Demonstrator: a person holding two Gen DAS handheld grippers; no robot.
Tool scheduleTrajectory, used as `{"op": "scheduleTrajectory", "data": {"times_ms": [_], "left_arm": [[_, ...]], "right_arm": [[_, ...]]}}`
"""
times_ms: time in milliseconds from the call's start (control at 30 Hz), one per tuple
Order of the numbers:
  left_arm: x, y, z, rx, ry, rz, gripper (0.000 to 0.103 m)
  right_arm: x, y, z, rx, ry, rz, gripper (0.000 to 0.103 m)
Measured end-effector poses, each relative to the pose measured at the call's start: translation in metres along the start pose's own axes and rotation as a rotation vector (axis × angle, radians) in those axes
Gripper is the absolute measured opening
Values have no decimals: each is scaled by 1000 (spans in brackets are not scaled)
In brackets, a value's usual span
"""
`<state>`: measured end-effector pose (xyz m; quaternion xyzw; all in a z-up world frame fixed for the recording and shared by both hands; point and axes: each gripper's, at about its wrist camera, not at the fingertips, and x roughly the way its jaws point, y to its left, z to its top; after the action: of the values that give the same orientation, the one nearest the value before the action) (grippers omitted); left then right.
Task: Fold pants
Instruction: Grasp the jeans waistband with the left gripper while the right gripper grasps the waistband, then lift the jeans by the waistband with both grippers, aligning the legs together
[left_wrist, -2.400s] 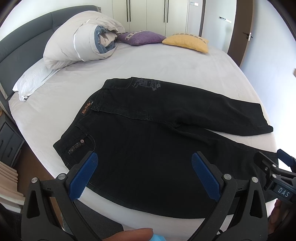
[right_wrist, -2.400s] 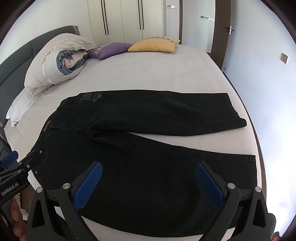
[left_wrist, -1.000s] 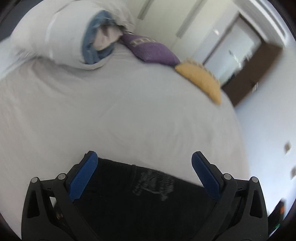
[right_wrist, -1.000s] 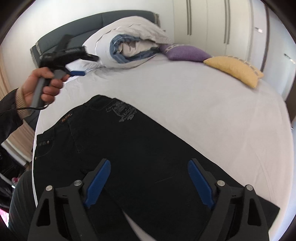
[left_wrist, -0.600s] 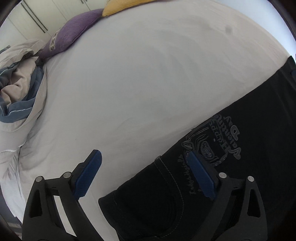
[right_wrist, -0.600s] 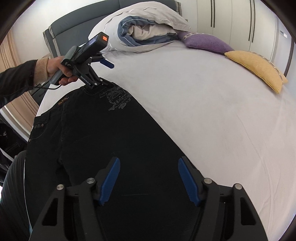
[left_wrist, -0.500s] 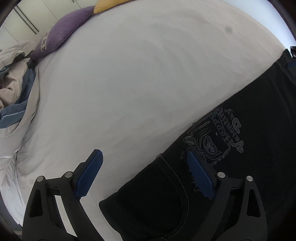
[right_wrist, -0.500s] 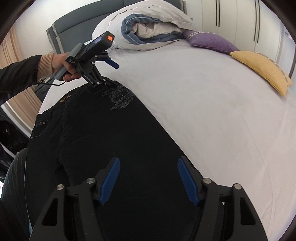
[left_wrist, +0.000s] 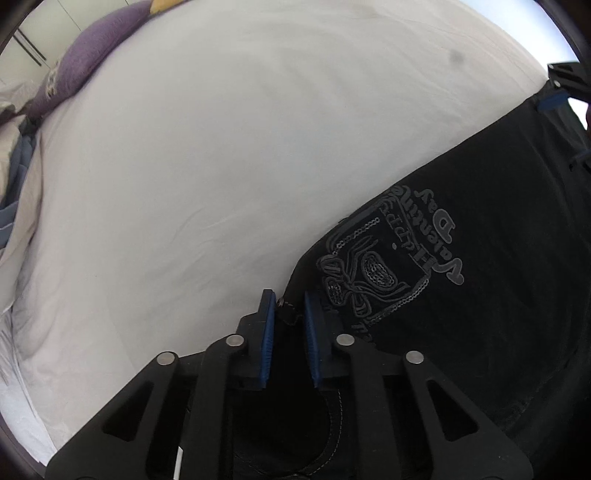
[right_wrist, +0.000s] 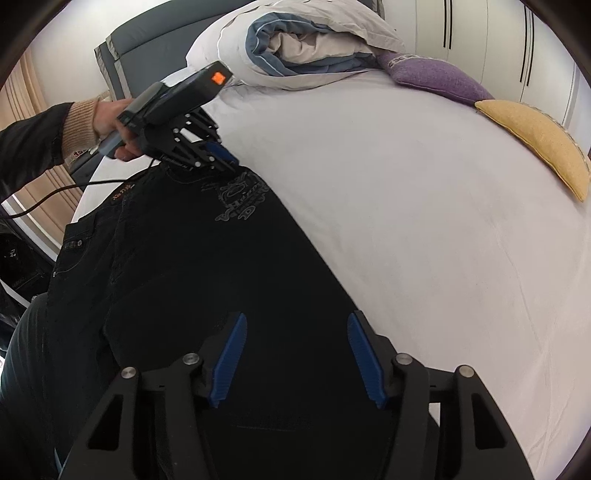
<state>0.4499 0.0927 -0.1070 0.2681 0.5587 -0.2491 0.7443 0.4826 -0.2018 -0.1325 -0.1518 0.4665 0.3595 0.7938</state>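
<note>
L tongs now clamped on pants' waist corner; R tongs closing over the leg.

Left gripper (left_wrist: 289, 325): a sec ago its jaws stood wide above the fabric, now they're together w/ the far waistband corner of the pants (left_wrist: 461, 295) pinched between the blue pads, right beside the printed emblem (left_wrist: 391, 258). Right gripper (right_wrist: 295, 358): jaws half apart and narrowing, black cloth under them but pads not pressing yet; it has dropped closer to the far leg since a sec ago. Pants lie flat on the white bed sheet (right_wrist: 424, 221), waist to the left, near the person's hand (right_wrist: 110, 125); duvet roll (right_wrist: 303, 48) and cushions sit far off. Likely means: one hold secured, second pending, then the far half can be lifted over the near one.
</note>
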Motion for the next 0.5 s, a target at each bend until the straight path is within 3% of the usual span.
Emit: {"op": "scheduleTrajectory", "data": {"times_ms": [233, 500], "left_arm": [[-35, -33, -31, -29, -132, 49, 9], [-68, -43, -58, -29, -236, 86, 9]], "right_arm": [[29, -10, 17, -20, 42, -24, 41], [54, -12, 46, -33, 52, -15, 41]]}}
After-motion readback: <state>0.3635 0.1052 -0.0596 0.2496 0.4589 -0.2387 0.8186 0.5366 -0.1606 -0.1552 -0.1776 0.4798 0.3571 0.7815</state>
